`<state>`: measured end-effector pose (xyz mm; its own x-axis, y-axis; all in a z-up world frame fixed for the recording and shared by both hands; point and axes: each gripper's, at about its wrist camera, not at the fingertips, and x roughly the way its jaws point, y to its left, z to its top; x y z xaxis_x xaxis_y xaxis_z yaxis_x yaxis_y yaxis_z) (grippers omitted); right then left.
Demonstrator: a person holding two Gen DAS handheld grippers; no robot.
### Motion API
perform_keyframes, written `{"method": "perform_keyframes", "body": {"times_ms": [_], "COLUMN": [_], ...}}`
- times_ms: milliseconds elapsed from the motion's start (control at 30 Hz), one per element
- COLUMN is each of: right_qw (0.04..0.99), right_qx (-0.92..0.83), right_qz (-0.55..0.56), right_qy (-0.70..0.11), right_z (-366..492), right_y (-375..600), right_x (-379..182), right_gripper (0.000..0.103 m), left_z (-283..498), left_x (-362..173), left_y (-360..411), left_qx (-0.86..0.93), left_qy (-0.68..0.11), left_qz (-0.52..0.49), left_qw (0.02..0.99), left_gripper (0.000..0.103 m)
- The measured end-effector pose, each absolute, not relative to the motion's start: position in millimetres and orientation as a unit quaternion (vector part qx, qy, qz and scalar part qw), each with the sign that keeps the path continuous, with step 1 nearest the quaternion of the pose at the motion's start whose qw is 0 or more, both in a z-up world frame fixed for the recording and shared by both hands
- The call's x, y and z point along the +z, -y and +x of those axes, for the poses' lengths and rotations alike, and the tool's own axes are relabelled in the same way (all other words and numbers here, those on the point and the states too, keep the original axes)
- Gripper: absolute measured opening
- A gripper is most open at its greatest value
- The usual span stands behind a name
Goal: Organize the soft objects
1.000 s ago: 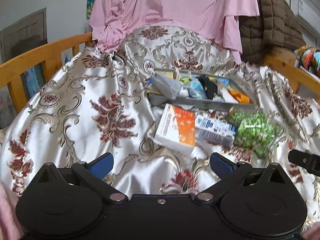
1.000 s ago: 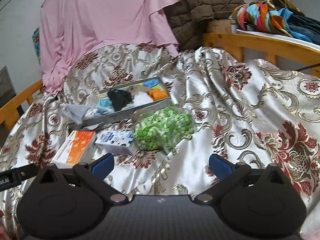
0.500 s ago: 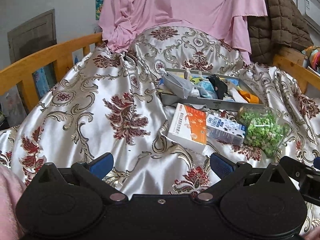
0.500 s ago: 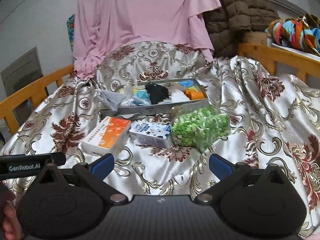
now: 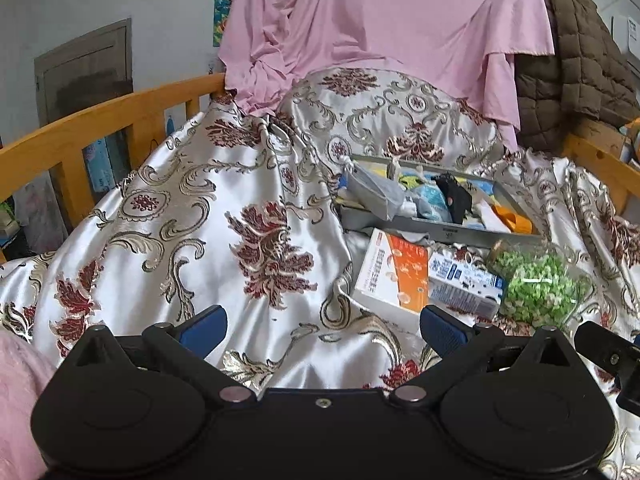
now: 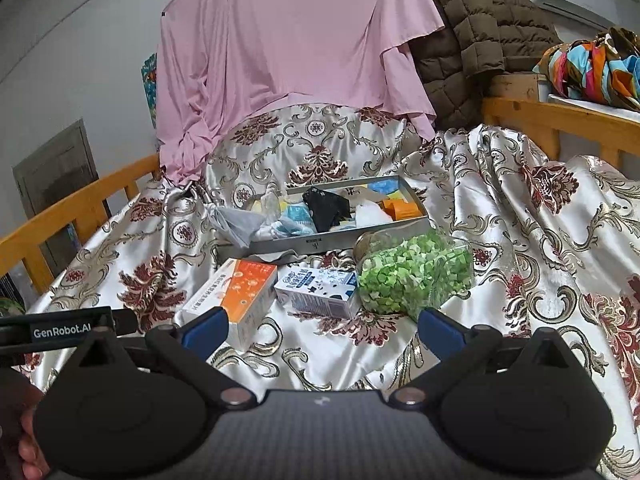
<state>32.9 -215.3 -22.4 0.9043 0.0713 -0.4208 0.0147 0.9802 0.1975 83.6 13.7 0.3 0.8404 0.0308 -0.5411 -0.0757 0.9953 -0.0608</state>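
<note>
1. "GenRobot.AI" stands in white letters on the black bar of the left gripper [image 6: 60,330], seen at the left edge of the right wrist view.
2. The white and orange cardboard box [image 6: 234,300] carries print along its side, too small to read.
3. The white and blue carton [image 6: 318,292] bears lettering that is too blurred to read.

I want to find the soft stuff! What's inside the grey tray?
The grey tray holds a black cloth, a grey pouch, something orange and white stuffing. Anything underneath is hidden.
</note>
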Motion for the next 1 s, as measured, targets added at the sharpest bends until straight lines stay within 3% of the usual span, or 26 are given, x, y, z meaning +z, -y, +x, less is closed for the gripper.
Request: {"method": "perform_keyframes", "body": {"times_ms": [633, 1000], "right_qw": [0.977, 0.972], "right_qx": [0.039, 0.051], "right_qz": [0.077, 0.063], "right_qy": [-0.196, -0.219], "right_z": [93.2, 141.0], "right_y": [224.8, 230.5], "right_x": [-1.7, -11.9], "right_gripper": [0.103, 0.103], "left_z": [144.7, 196.8], "left_x": [17.3, 23.2], "left_y": [-15.4, -9.2], "left_qx": [-0.012, -0.035], "left_qy": [-0.306, -0.312], "left_qz": [-0.046, 0.013], "left_qw": [0.951, 0.949], "left_gripper": [0.102, 0.102]}}
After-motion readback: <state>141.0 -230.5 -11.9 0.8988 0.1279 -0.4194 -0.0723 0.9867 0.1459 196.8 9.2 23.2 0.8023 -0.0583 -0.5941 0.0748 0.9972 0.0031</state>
